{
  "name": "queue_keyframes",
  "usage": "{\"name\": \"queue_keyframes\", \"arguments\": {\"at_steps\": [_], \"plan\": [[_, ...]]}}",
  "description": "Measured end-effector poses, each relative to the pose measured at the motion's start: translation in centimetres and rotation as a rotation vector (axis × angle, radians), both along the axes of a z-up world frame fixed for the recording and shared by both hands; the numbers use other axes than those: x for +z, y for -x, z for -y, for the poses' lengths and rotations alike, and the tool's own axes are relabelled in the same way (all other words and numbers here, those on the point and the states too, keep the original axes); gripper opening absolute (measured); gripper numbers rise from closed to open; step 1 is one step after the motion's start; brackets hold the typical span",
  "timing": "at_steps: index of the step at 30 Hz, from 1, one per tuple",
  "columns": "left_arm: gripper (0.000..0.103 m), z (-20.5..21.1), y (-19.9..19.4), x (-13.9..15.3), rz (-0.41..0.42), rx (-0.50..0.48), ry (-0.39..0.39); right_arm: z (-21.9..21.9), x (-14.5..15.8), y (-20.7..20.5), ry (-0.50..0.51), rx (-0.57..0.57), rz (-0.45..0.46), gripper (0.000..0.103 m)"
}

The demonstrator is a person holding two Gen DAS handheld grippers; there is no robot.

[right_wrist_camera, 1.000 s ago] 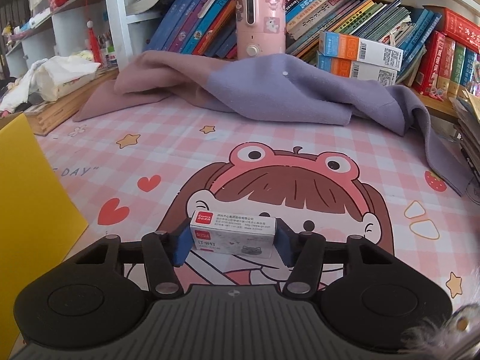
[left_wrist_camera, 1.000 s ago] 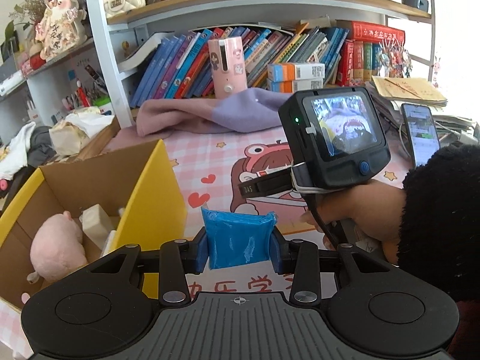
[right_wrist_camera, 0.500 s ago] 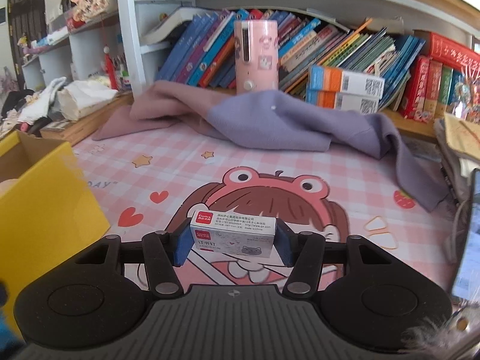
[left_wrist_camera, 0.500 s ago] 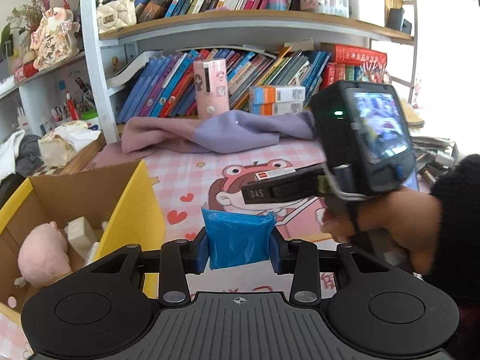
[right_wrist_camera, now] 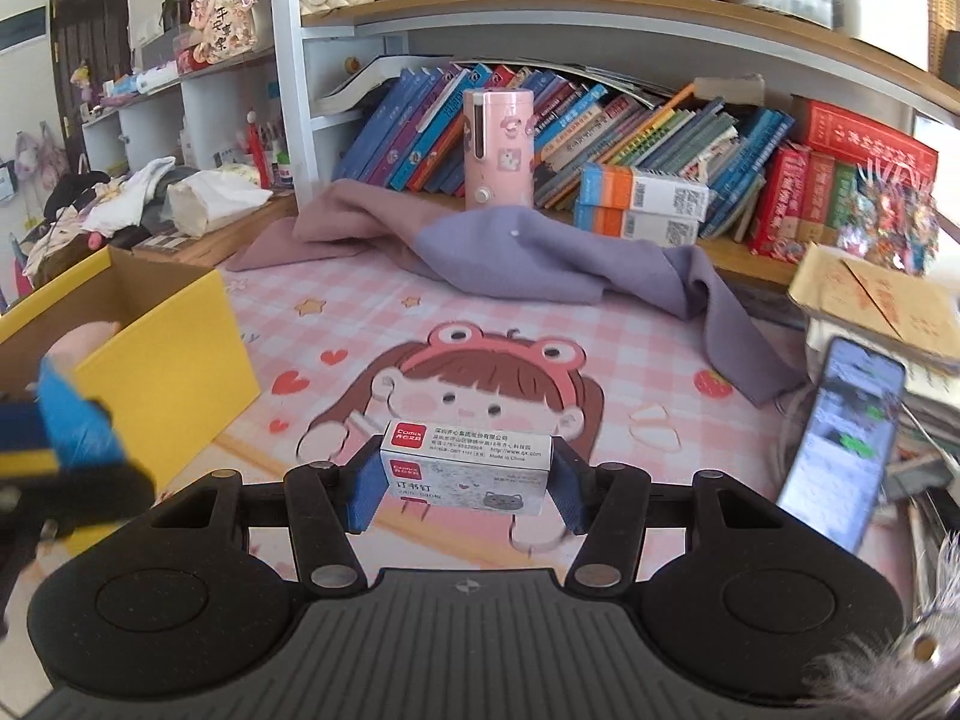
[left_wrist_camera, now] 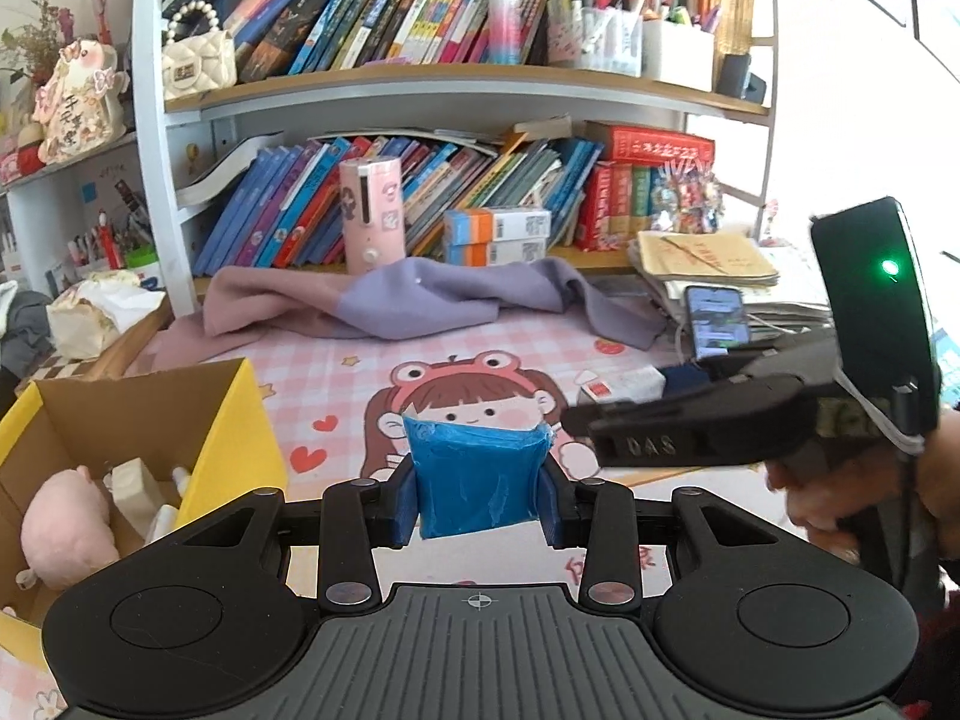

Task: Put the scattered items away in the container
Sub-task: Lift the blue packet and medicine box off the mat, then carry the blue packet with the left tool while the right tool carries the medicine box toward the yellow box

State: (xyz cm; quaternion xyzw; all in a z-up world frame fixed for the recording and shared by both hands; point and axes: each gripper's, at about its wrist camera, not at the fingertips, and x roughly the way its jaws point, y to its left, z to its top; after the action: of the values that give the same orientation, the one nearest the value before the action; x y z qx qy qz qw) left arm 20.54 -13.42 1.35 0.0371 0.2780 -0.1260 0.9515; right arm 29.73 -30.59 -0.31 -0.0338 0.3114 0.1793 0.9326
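Left gripper (left_wrist_camera: 478,498) clamped on upright blue pouch (left_wrist_camera: 477,477), right gripper (right_wrist_camera: 462,480) clamped on staple box (right_wrist_camera: 465,468), long axis crosswise, yellow box (left_wrist_camera: 231,420) at mat's left edge.

A purple cloth (right_wrist_camera: 540,258) lies crumpled before the pink canister (right_wrist_camera: 498,147) — a phone (right_wrist_camera: 840,444) rightward.

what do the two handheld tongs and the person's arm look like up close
Both tongs are matte black plastic: a ribbed centre plate, two round discs, linkage arms with silver screws, and blue pads on the fingertips. Seen from the left tongs, the right tongs bear "DAS" lettering and a black box with a green light. The sleeve is dark and fuzzy.
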Motion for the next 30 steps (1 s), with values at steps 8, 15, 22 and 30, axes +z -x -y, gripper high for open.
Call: {"name": "queue_keyframes", "arguments": {"at_steps": [8,15,22,30], "plan": [[0.036,-1.2,2.2,0.1,-0.006,-0.042,0.013,0.3,0.3,4.8,0.027,-0.027,-0.026,0.053],[0.036,-2.5,4.9,0.4,0.001,-0.097,0.015,-1.0,1.3,9.1,0.056,-0.078,0.005,0.053],[0.035,-5.1,8.9,0.2,-0.003,-0.126,0.035,-3.1,2.0,14.1,0.077,-0.138,0.023,0.053],[0.035,-8.3,13.0,0.3,0.004,-0.161,0.035,-6.4,2.2,19.9,0.081,-0.173,0.038,0.053]]}}
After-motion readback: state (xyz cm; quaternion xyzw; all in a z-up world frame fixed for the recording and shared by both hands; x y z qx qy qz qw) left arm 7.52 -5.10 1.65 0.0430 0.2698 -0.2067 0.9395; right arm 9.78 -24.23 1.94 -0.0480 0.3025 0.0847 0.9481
